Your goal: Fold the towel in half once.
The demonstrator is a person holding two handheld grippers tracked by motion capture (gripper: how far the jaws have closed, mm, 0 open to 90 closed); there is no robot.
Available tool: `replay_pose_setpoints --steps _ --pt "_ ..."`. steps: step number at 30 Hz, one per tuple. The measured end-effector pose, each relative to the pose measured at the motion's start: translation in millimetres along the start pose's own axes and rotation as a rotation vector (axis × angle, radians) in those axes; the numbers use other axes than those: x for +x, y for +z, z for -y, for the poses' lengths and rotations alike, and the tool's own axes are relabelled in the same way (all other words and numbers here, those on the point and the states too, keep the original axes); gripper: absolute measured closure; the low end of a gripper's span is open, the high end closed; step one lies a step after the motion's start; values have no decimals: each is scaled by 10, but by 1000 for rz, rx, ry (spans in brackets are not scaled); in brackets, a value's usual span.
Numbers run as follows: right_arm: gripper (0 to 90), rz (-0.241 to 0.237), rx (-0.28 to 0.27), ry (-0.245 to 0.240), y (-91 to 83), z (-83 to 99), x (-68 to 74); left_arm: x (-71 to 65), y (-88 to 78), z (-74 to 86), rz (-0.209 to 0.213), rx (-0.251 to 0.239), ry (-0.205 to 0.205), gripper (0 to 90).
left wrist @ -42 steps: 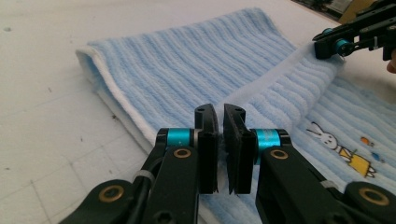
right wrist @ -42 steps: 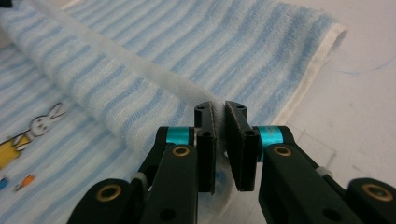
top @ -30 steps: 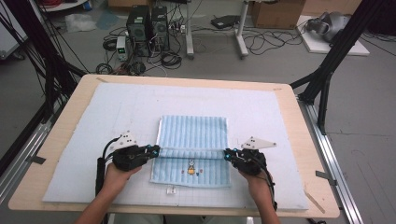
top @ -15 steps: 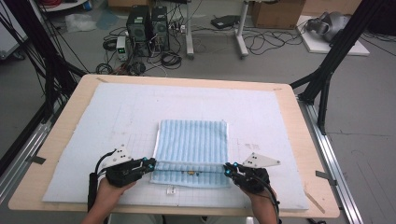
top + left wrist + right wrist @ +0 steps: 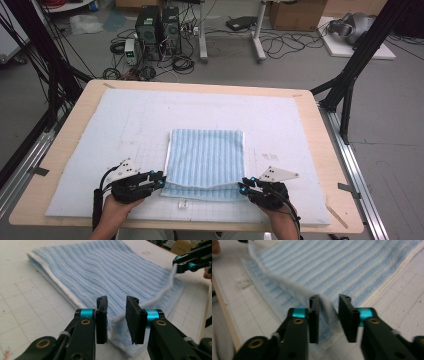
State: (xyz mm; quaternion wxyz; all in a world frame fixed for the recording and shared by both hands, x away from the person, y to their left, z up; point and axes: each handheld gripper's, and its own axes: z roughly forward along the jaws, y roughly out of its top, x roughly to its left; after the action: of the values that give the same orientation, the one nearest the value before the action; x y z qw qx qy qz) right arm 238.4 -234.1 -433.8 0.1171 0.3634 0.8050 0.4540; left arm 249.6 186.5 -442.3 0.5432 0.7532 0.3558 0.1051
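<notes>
A folded towel (image 5: 206, 159), soft ribbed terry in pale blue stripes with a white hem, lies on the white gridded mat (image 5: 100, 130) that covers the wooden table (image 5: 75, 120), near the person's edge. Its top layer sags in a loose curve along the near edge.

The left gripper (image 5: 159, 181) sits at the towel's near left corner. Its flat black jaws have just been opening and now stand apart, with a fuzzy fold of towel edge lying loose between them, unpinched.

The right gripper (image 5: 243, 187) is at the near right corner. Its jaws have likewise just been opening; blurred cloth hangs in the gap, free of the pads.
</notes>
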Motion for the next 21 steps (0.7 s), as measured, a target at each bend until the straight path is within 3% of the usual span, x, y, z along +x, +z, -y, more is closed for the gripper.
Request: replay_pose_setpoints --steps 4,6,11,17,21 --pt "598 6 -91 36 -95 -54 -26 39 -22 -25 -13 -27 -20 645" --pt "598 9 -92 33 -92 -58 -24 39 -15 -28 -12 -28 -24 644" --pt "624 0 -30 21 75 -32 -6 1 87 -13 0 36 0 656" --pt "693 -7 83 -32 228 19 40 -40 208 9 -39 149 19 675" --pt "703 3 111 -57 210 42 72 -90 231 19 -51 210 36 739"
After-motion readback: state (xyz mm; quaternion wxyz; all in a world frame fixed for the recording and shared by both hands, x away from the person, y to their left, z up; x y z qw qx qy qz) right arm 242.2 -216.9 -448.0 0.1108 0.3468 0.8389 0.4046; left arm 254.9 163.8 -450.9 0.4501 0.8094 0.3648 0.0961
